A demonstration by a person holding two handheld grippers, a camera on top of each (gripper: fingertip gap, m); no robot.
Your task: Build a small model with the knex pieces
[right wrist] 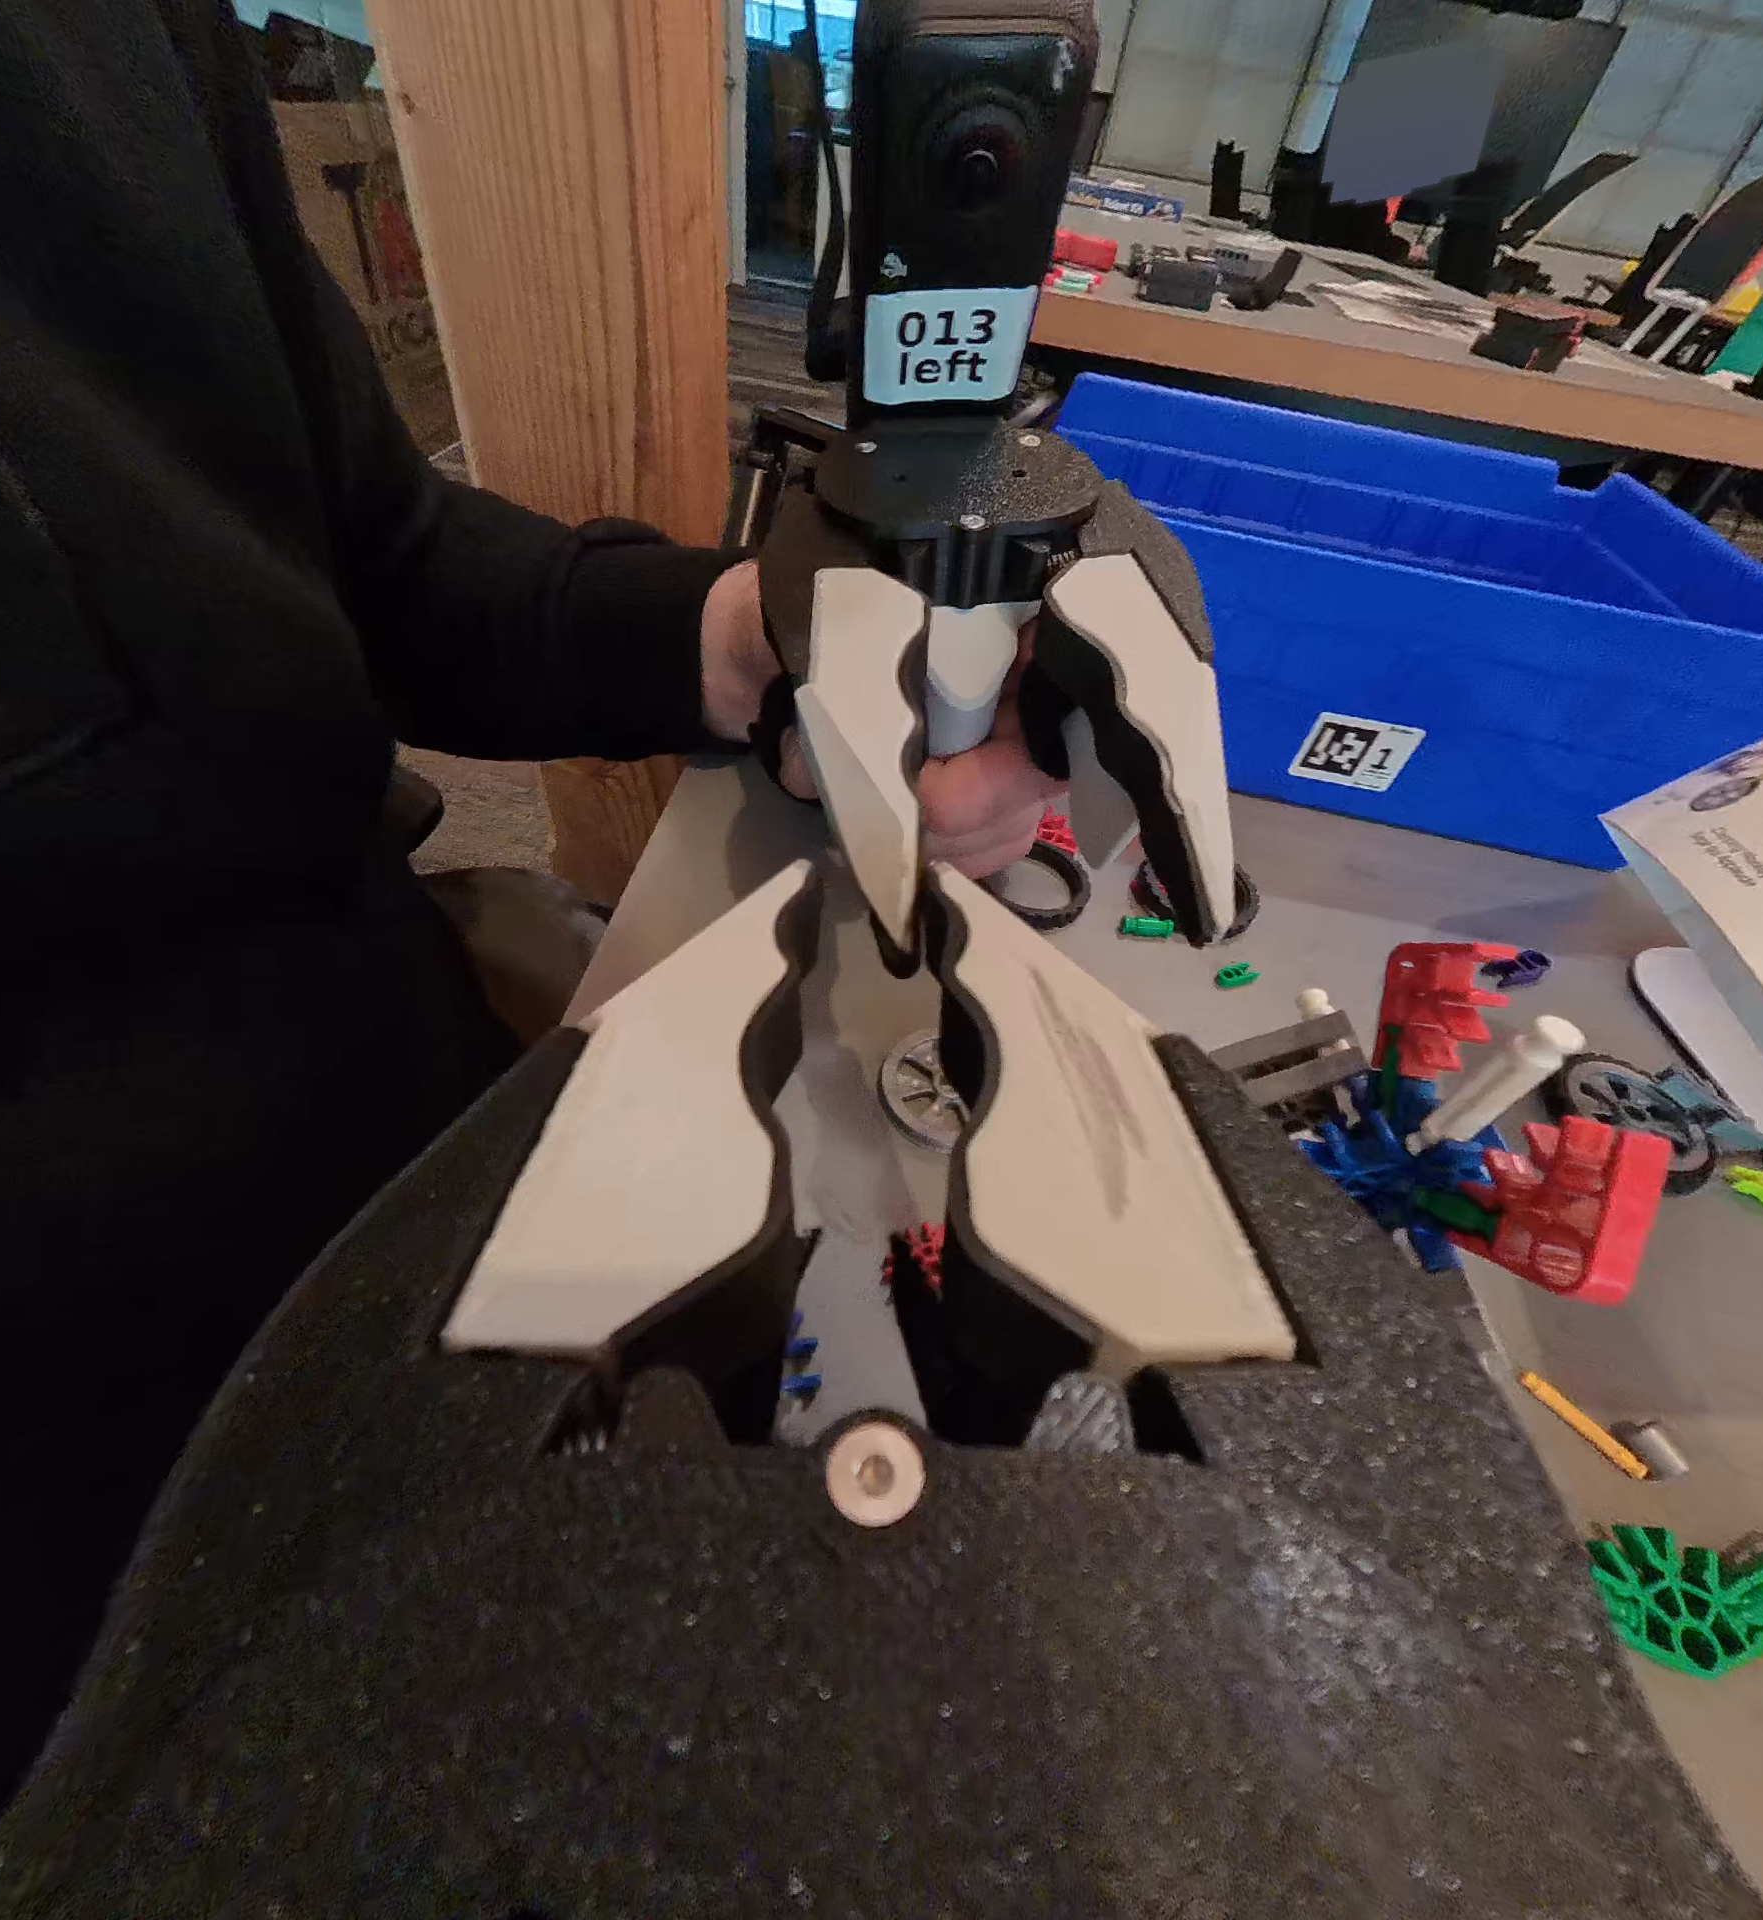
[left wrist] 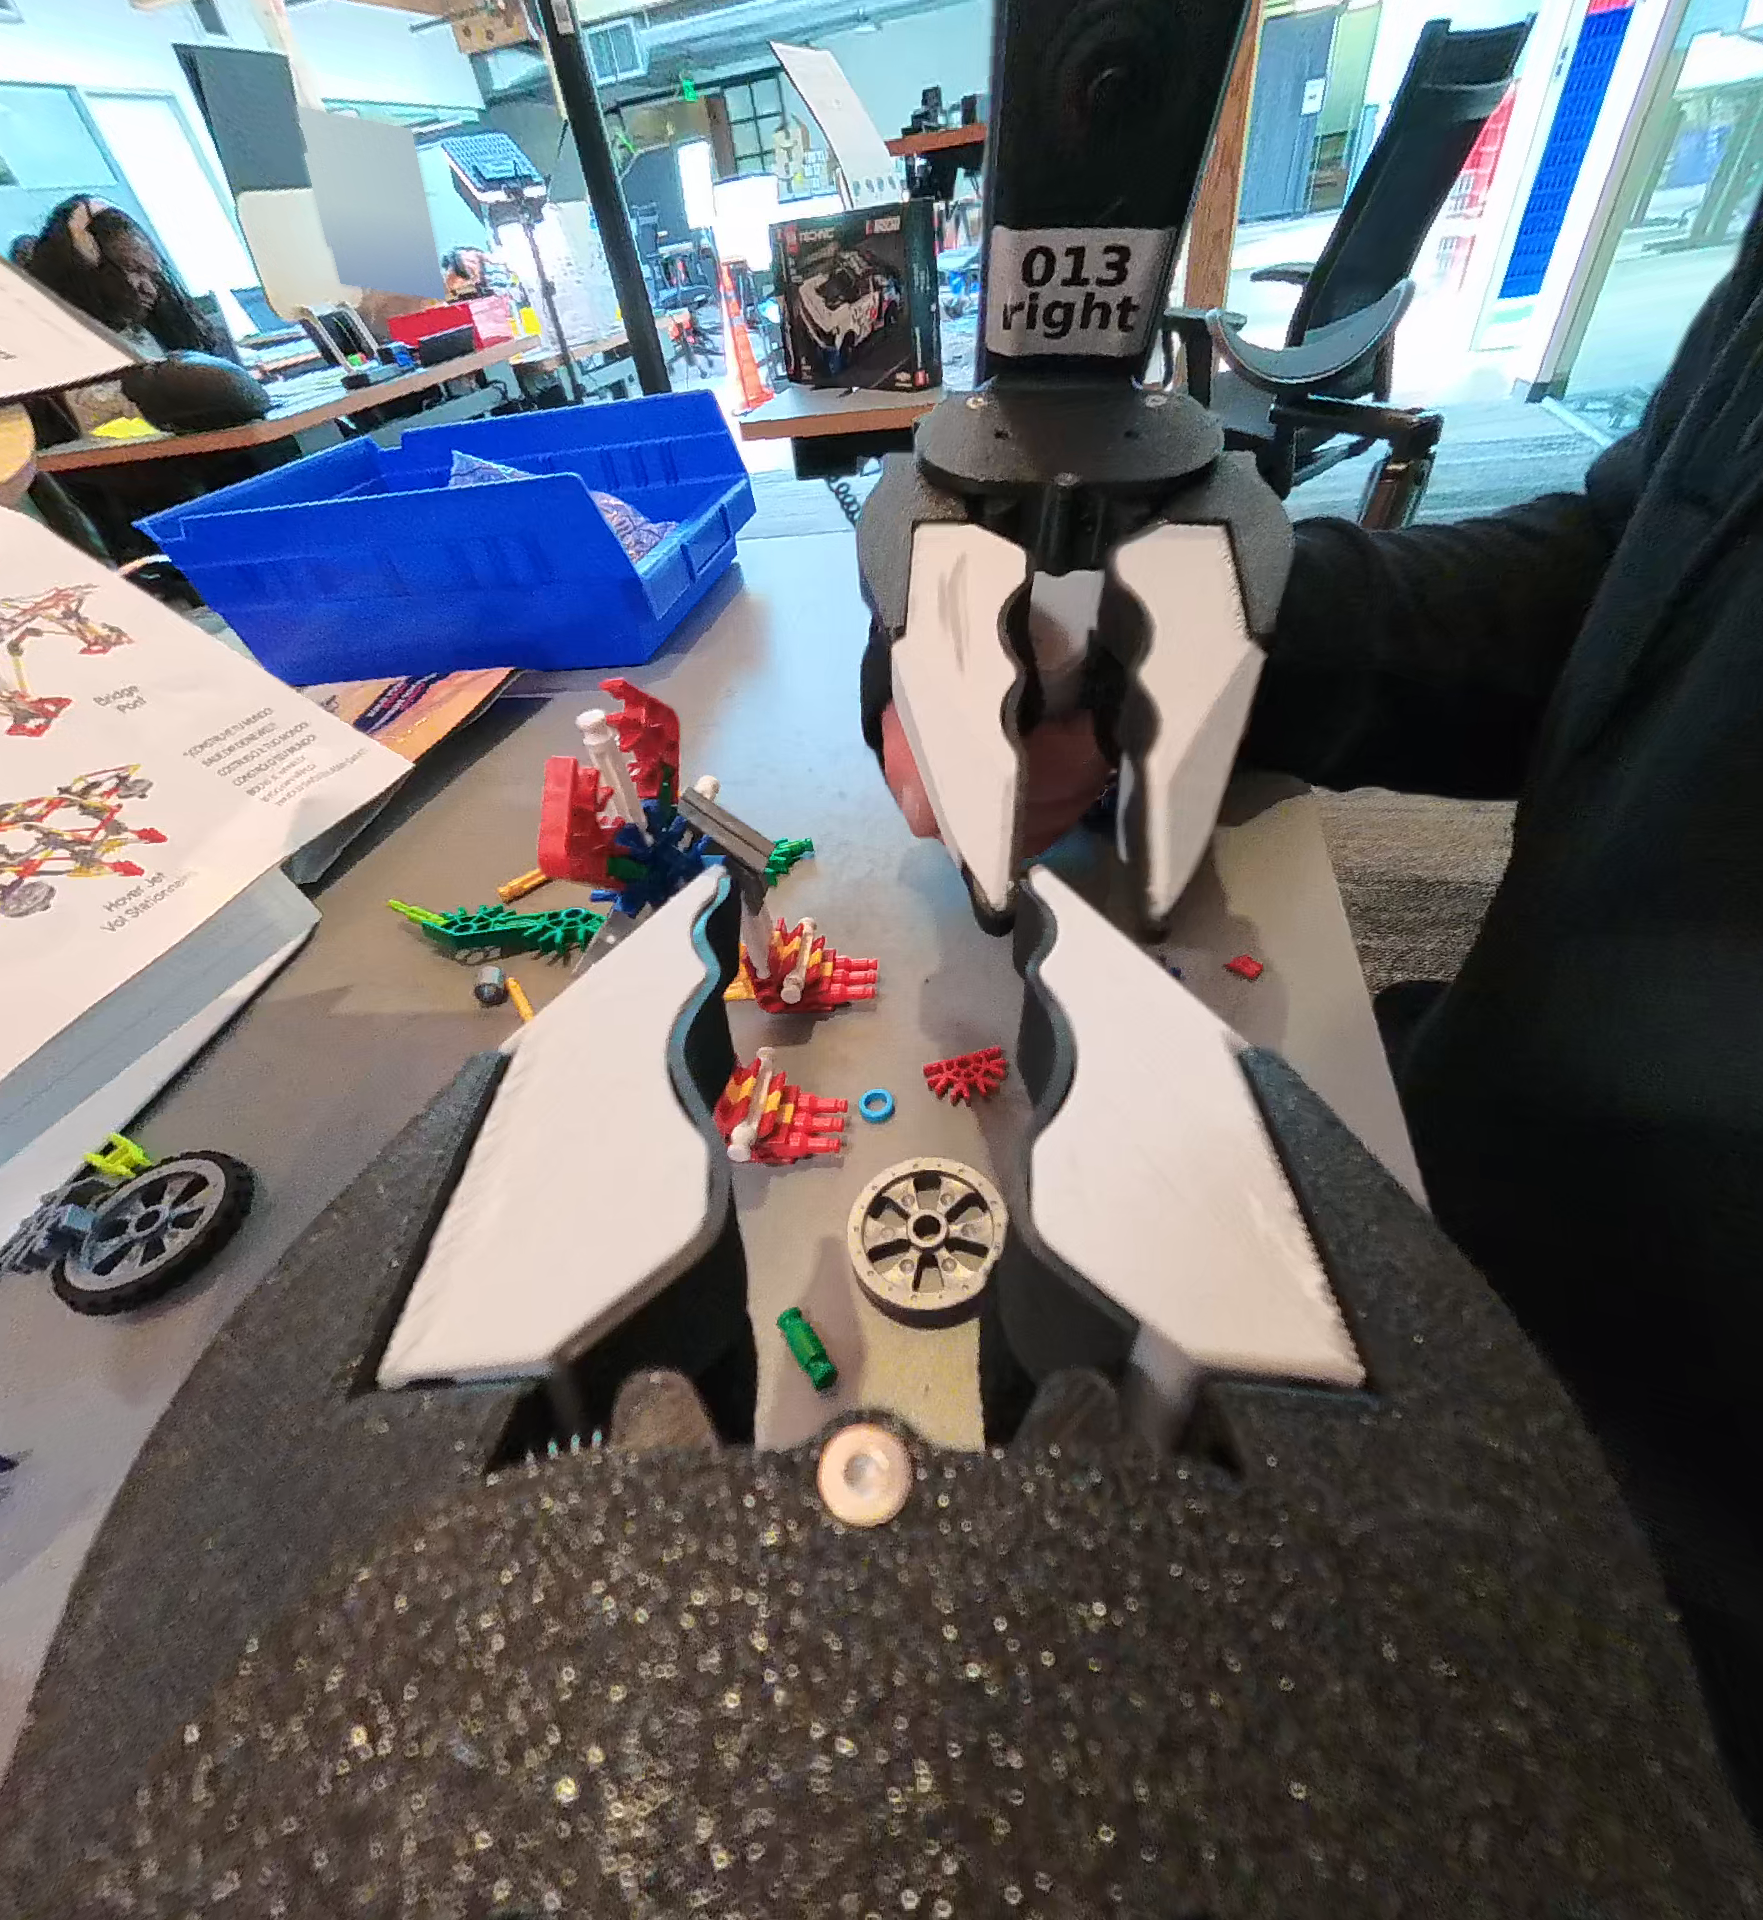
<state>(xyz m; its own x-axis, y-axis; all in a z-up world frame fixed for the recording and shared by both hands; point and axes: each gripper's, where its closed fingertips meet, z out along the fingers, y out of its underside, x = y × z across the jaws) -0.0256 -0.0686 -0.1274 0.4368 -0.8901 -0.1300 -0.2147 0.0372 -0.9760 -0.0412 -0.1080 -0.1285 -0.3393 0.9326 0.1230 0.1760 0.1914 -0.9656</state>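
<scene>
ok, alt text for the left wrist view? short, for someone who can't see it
The left gripper hangs open and empty over a grey table, tip to tip with the open right gripper facing it. Below lie a grey wheel hub, a green connector, a blue ring and red toy pieces; a blue bin stands behind.

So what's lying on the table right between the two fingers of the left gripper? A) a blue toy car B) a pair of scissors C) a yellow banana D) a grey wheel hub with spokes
D: in the left wrist view a grey wheel hub with dark spokes lies flat on the table in the gap of the open left gripper, beside a small green connector and a blue ring.
</scene>
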